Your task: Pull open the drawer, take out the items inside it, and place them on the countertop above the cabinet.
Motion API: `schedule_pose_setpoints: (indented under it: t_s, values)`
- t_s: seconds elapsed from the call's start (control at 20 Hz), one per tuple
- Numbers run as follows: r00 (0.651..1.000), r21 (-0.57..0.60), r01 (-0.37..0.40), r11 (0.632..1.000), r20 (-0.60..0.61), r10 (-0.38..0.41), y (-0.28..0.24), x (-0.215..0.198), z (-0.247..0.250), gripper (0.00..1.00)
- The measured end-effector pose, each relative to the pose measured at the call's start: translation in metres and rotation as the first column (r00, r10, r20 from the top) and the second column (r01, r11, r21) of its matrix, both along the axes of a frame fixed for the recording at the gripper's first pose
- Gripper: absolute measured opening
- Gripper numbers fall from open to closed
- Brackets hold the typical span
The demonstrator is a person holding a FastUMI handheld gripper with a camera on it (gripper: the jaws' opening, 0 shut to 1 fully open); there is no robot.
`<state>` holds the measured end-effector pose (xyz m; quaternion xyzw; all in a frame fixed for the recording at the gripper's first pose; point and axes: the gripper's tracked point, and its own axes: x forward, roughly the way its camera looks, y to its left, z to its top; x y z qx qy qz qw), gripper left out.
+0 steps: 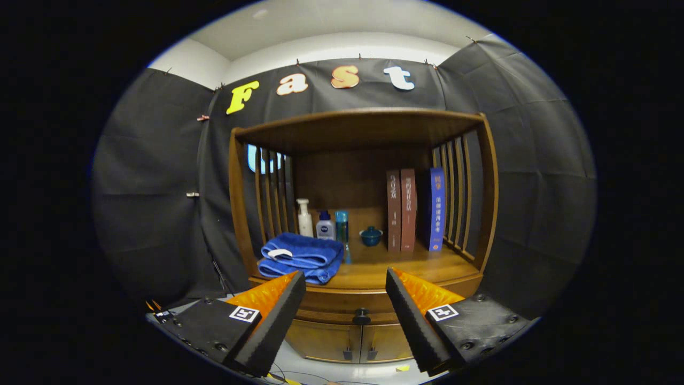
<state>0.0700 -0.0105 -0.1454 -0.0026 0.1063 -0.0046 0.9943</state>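
A: Nearest in: the gripper (pixel 346 299), fingers spread wide, holding nothing. Foam pads (pixel 275 321) face each other across a broad gap.

B: What sits in the gap?

A: The drawer (pixel 347 302), closed, its front running under the countertop's front edge. A small dark knob (pixel 362 316) stands at its middle, between the fingers and a little ahead of them. Below it, two cabinet doors (pixel 350 341) with small dark pulls, shut.

B: And on the countertop (pixel 406 267)?

A: A folded blue towel (pixel 302 258) at the front left corner. Behind it, along the back, a white pump bottle (pixel 304 218), a small bottle with a blue cap (pixel 325 225) and a slim teal bottle (pixel 342 227). A small blue lidded bowl (pixel 371 236) near the back centre. Three upright books (pixel 416 209) toward the right side.

B: Items in the drawer?

A: Hidden; drawer still shut.

B: Step in hand?

A: By my reading, the very first: approach to the knob. Nothing opened, nothing taken out.

B: Next move calls for?

A: Fingers forward until the knob lies between the pads, close on it, then a straight pull outward. Knob is small; a poorly centred grip could slip off. The bare middle and front right of the countertop look best for setting things down.
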Motion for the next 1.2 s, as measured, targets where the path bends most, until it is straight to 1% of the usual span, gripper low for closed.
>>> schedule_pose_setpoints:
  t_s: [0.2, 0.35, 0.65, 0.75, 0.8, 0.95, 1.0, 1.1, 1.15, 1.2]
  values:
    - [0.997, 0.016, 0.011, 1.000, -0.075, -0.009, -0.003, 0.020, -0.065, 0.99]
    - [0.992, -0.004, 0.023, 1.000, -0.122, -0.023, -0.009, 0.034, -0.110, 0.99]
    - [0.976, -0.003, 0.062, 0.998, -0.208, -0.062, -0.025, 0.070, -0.181, 0.98]
    - [0.971, -0.017, 0.064, 0.998, -0.230, -0.066, -0.027, 0.079, -0.196, 0.90]
    - [0.966, -0.021, 0.065, 0.998, -0.250, -0.068, -0.028, 0.080, -0.205, 0.84]
    - [0.957, -0.016, 0.074, 0.997, -0.280, -0.076, -0.032, 0.083, -0.222, 0.73]
    - [0.956, -0.016, 0.074, 0.997, -0.285, -0.076, -0.033, 0.083, -0.225, 0.64]
    - [0.960, -0.015, 0.078, 0.997, -0.270, -0.080, -0.034, 0.083, -0.225, 0.51]
    - [0.960, -0.020, 0.077, 0.997, -0.269, -0.080, -0.034, 0.081, -0.225, 0.51]
    - [0.958, -0.028, 0.074, 0.997, -0.274, -0.079, -0.034, 0.085, -0.226, 0.43]
